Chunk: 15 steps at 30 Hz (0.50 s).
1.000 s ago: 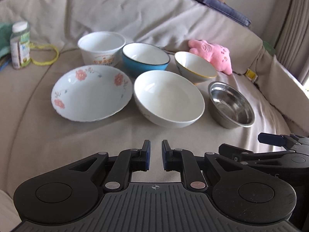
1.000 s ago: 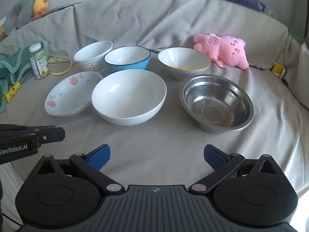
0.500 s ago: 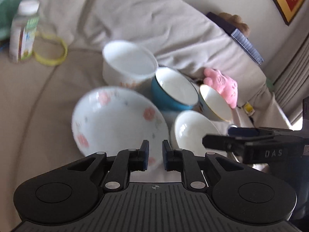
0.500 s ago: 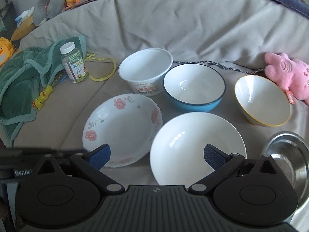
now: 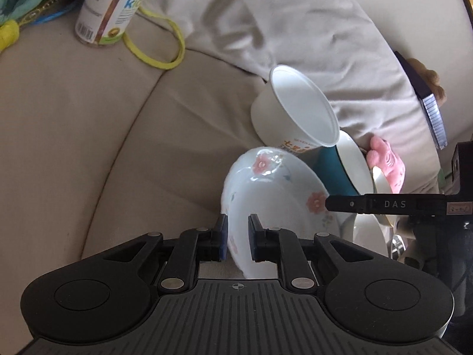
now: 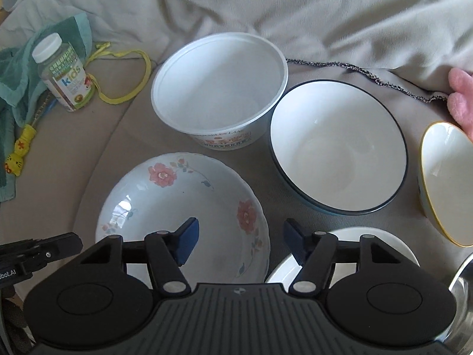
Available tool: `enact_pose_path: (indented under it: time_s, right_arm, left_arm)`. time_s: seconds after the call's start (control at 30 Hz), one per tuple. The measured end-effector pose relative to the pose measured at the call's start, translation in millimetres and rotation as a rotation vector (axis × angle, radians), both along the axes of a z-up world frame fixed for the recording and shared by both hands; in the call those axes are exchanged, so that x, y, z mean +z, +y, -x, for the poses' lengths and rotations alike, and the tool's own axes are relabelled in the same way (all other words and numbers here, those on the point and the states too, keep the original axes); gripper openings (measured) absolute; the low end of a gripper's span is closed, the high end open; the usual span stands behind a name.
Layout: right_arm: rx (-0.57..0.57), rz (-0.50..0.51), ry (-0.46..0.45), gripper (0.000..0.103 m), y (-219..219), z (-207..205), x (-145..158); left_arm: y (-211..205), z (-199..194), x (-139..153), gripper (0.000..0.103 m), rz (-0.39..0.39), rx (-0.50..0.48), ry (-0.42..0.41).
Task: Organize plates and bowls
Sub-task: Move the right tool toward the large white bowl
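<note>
Porcelain floral plate (image 6: 183,207), unstacked among separate bowls on the sofa, is straddled at its rim by the narrowly parted left gripper (image 5: 235,238); right gripper (image 6: 239,242) is held open; organizing judged barely begun.

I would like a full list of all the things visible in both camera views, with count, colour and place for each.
floral plate: 1, white with pink flowers, front left
paper bowl: 1, white, behind the floral plate
blue bowl: 1, blue outside, white inside, centre right
yellow-rimmed bowl: 1, white, far right
white bowl: 1, front right, partly hidden
steel bowl: 1, right edge
vitamin bottle: 1, left
green towel: 1, far left
pink plush: 1, right edge
left gripper: narrow gap around the plate rim
right gripper: open
</note>
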State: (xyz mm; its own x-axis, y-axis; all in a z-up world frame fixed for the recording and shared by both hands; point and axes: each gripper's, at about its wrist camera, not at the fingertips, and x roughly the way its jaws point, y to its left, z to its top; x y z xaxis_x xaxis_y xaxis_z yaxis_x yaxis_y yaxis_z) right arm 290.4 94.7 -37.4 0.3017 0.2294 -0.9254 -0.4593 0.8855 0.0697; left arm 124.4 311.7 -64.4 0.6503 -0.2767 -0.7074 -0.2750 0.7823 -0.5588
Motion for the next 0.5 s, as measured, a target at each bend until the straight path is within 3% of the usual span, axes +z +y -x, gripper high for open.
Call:
enact_pose_path:
  time_s: [0.17,0.47,0.5]
  right_arm:
    - [0.028,0.055,-0.011,0.065,13,-9,-13]
    - [0.012,0.038,0.039,0.065,18,-26,-31]
    - [0.014,0.015,0.062,0.069,19,-26,-32]
  left_arm:
    - [-4,-10,-10,0.016,-0.008,0.013,0.027]
    - [-18,-21,-24,0.023,-0.020,-0.011,0.071]
    - [-17,-21,-24,0.028,-0.009,-0.010,0.067]
